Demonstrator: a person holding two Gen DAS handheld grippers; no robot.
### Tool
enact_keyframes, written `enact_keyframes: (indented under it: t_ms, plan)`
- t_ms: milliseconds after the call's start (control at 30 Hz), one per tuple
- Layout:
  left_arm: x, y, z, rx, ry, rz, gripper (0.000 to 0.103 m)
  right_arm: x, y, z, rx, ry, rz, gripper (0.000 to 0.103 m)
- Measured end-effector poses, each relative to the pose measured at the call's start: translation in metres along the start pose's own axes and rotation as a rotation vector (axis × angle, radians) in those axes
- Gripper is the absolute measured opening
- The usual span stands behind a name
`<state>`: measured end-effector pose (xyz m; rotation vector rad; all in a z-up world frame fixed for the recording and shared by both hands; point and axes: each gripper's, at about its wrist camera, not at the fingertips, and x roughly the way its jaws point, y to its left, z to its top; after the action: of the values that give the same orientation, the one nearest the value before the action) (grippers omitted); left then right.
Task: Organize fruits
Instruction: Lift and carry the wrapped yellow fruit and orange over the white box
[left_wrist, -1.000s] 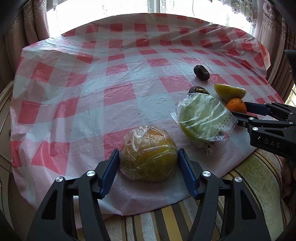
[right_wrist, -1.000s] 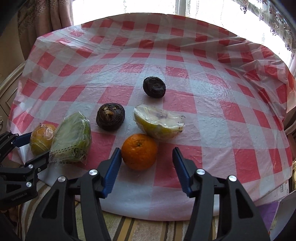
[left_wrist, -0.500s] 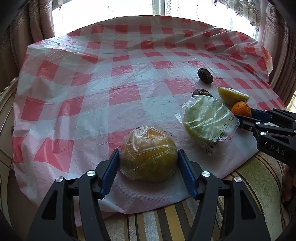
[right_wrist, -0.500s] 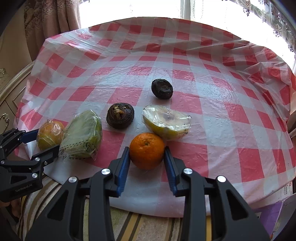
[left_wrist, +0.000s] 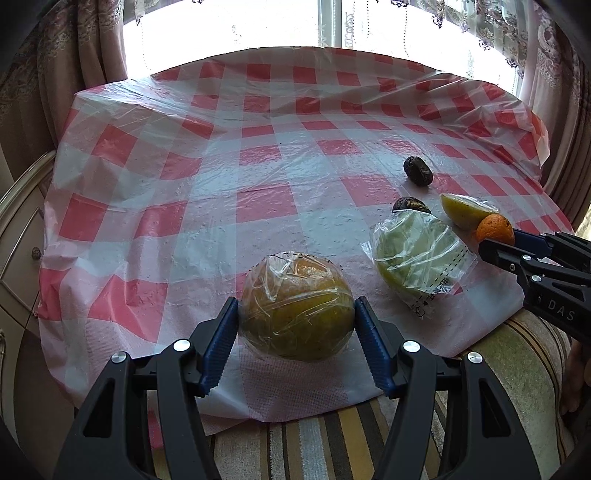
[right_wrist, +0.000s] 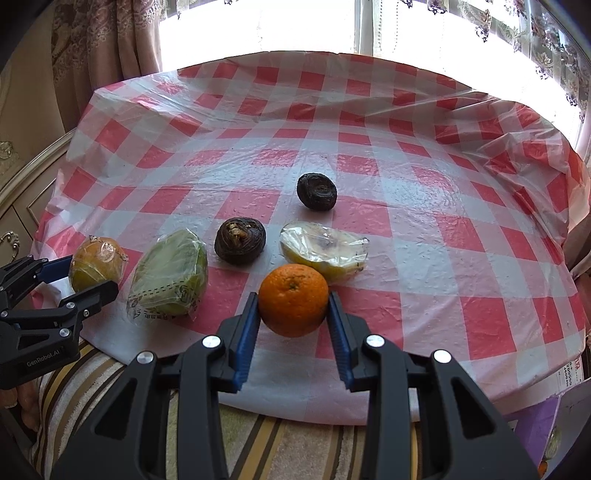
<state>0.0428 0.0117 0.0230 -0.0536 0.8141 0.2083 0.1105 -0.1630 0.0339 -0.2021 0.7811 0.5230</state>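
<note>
Clamping a bare orange (right_wrist: 293, 300), the right gripper (right_wrist: 293, 325) has both blue pads (right_wrist: 246, 334) pressed against the fruit's sides near the front edge of the table (right_wrist: 480, 258); the orange sits just in front of a plastic-wrapped pale yellow fruit piece (right_wrist: 325, 254), almost touching it. Across the spread, the left gripper (left_wrist: 295, 332) is clenched on a film-wrapped yellow-orange fruit (left_wrist: 295, 306), its 2 pads touching the wrap on either side; that fruit also lies close to the table's near edge, on the pale part of the red-and-white checked plastic cloth (left_wrist: 221, 166).

Between the 2 held fruits lies a green fruit in a clear printed bag (right_wrist: 170, 273), near both but apart from each; in the left wrist view it shows to the right of the wrapped fruit, with the right gripper's fingers (left_wrist: 498, 254) just beyond it.

2 dark, wrinkled round fruits rest farther back: 1 (right_wrist: 240, 240) just beside the bagged green fruit and left of the pale piece; the other (right_wrist: 317, 192) behind them, apart from the rest.

A striped cushion (right_wrist: 295, 443) shows below the table's front edge; curtains (right_wrist: 92, 55) and a bright window (right_wrist: 295, 26) stand behind the table.
</note>
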Motion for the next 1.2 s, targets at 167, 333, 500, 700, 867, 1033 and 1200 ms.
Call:
enact_keyframes:
  t_ms: [167, 333, 500, 700, 867, 1033, 1200]
  plan:
    - [-0.010, 0.000, 0.003, -0.001, -0.036, 0.019, 0.062, -0.005, -0.004, 0.000, 0.014, -0.014, 0.001, 0.037]
    - [-0.022, -0.002, 0.007, 0.013, -0.065, 0.035, 0.062, -0.013, -0.009, 0.000, 0.035, -0.036, -0.002, 0.037]
    - [-0.029, -0.006, 0.010, 0.022, -0.077, 0.026, 0.062, -0.023, -0.015, 0.000, 0.054, -0.050, -0.012, 0.037]
    - [-0.037, -0.019, 0.015, 0.052, -0.090, 0.008, 0.062, -0.037, -0.024, -0.003, 0.075, -0.063, -0.021, 0.037]
    - [-0.044, -0.034, 0.019, 0.085, -0.103, -0.012, 0.062, -0.049, -0.037, -0.008, 0.103, -0.066, -0.029, 0.037]
    - [-0.047, -0.055, 0.025, 0.120, -0.113, -0.046, 0.062, -0.064, -0.059, -0.017, 0.142, -0.074, -0.054, 0.037]
    - [-0.049, -0.083, 0.033, 0.169, -0.121, -0.086, 0.062, -0.079, -0.090, -0.028, 0.193, -0.083, -0.093, 0.037]
